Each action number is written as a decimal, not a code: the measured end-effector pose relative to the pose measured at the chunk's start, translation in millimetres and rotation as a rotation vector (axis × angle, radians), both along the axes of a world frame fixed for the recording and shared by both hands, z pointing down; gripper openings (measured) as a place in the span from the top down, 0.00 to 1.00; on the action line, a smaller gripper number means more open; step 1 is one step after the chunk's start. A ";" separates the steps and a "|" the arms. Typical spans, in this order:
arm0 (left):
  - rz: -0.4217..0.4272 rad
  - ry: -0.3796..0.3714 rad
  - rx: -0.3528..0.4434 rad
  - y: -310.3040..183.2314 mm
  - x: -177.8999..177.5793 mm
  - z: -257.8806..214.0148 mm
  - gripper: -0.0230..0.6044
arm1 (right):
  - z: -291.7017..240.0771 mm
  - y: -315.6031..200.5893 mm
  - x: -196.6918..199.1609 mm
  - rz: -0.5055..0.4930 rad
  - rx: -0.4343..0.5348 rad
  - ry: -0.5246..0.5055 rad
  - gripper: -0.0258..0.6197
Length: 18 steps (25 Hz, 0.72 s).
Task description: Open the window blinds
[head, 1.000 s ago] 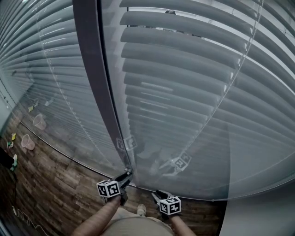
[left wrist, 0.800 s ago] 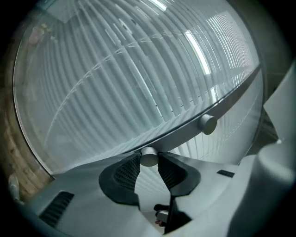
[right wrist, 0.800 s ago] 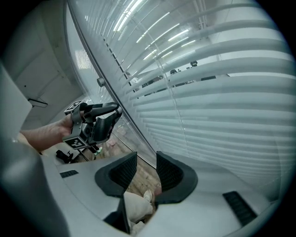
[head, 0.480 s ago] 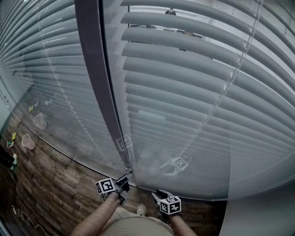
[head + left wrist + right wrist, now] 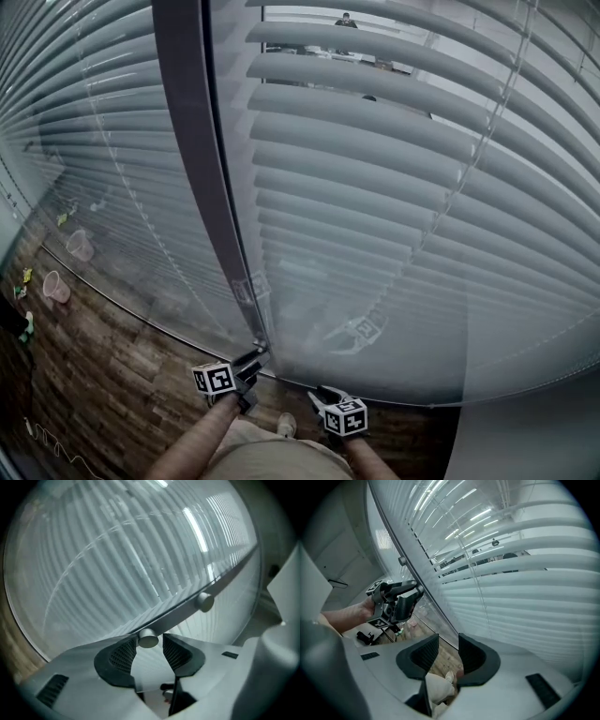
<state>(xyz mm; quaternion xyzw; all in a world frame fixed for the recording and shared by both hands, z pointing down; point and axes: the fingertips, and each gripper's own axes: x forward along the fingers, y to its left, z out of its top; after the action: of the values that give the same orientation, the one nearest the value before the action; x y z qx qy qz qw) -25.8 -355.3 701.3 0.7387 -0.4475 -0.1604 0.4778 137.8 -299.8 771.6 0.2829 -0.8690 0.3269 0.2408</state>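
Grey window blinds [image 5: 375,187] hang behind glass, their slats tilted partly apart near the top, where a lit room shows through. A small round knob [image 5: 148,639] on the slanted frame bar [image 5: 187,609] sits between the tips of my left gripper [image 5: 149,645]. Its jaws have just been opening, and narrow gaps show beside the knob. A second knob [image 5: 204,602] sits farther along the bar. In the head view the left gripper [image 5: 248,361] points at the foot of the dark mullion [image 5: 202,169]. My right gripper [image 5: 319,398] hangs low beside it, open and empty [image 5: 447,653].
Wood floor [image 5: 103,375] runs along the glass at the lower left, with two plastic cups [image 5: 56,288] and small litter on it. A thin cable [image 5: 56,445] lies at the bottom left. The person's legs and a shoe [image 5: 286,427] are right below the grippers.
The upper slats have tilted further apart, showing more of the room behind. The left gripper has rolled a little at the knob. The right gripper has not moved.
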 end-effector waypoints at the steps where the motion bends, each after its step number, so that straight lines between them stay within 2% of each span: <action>1: 0.012 -0.129 0.014 0.7 -1.3 0.6 0.69 | 0.1 -0.2 0.8 0.002 0.000 0.000 0.75; 6: 0.081 -0.754 0.090 1.4 -0.2 -1.6 0.69 | 2.5 0.0 4.7 0.008 -0.004 0.007 0.75; 7: 0.099 -0.849 0.093 1.4 2.1 -0.6 0.69 | 2.6 -0.3 5.0 0.008 -0.003 0.007 0.75; 8: 0.110 -0.913 0.093 1.3 4.0 0.5 0.70 | 2.5 -0.4 5.3 0.009 -0.003 0.007 0.75; 9: 0.110 -0.937 0.090 1.2 4.9 1.5 0.73 | 2.6 -0.5 5.5 0.010 -0.003 0.007 0.75; 11: 0.097 -0.900 0.079 1.6 4.7 2.9 0.73 | 2.4 -0.7 5.5 0.012 -0.004 0.006 0.75; 14: 0.086 -0.801 0.064 1.9 4.1 4.3 0.74 | 2.1 -1.2 5.6 0.015 -0.006 0.004 0.75; 18: 0.058 -0.611 0.020 2.3 4.8 7.2 0.74 | 2.6 -1.3 6.2 0.016 -0.007 0.002 0.75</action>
<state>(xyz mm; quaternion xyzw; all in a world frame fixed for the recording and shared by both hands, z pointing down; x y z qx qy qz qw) -21.0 -353.0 708.5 0.7698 -0.5476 0.0788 0.3183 144.0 -301.1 774.2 0.2892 -0.8653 0.3314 0.2402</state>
